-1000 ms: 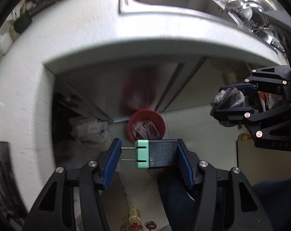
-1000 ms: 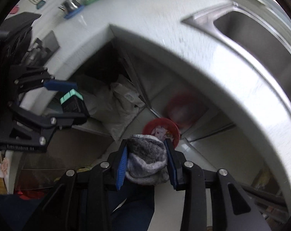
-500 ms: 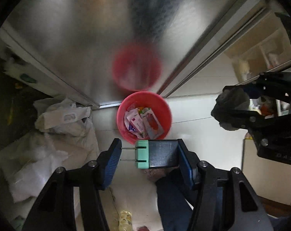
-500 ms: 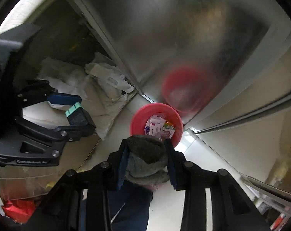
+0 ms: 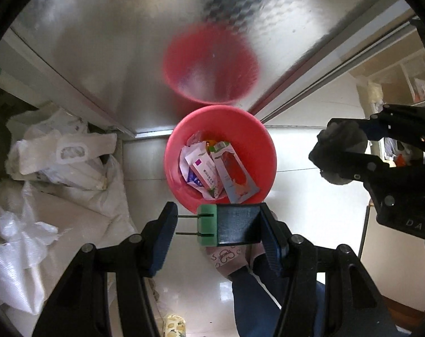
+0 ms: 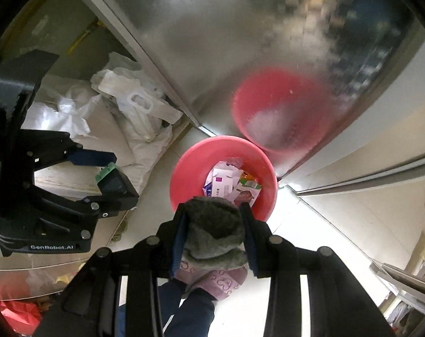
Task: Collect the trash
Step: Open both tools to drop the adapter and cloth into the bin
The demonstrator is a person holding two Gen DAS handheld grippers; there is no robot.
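Note:
A red bin (image 5: 171,151) (image 6: 181,168) stands on the pale floor against a steel cabinet, with several printed packets (image 5: 209,171) inside. My left gripper (image 5: 216,220) (image 6: 111,178) is shut on a black plug adapter (image 5: 236,229) (image 6: 115,182) with a green face; its two prongs touch the left pad. It hangs just above the bin's near rim. My right gripper (image 6: 214,213) (image 5: 342,143) is shut on a wad of grey cloth (image 6: 215,231) (image 5: 338,136). That gripper sits over the bin's near edge, to the right of the left one.
White plastic bags (image 5: 58,168) (image 6: 134,106) are heaped left of the bin. The steel cabinet door (image 5: 122,45) behind mirrors the bin. A person's foot in a pink slipper (image 6: 219,280) stands below the grippers. A yellow bottle (image 5: 174,324) lies on the floor.
Both grippers have dropped from counter height, past the sink and worktop, down toward the red bin, which now looks much larger. Both grips are unchanged.

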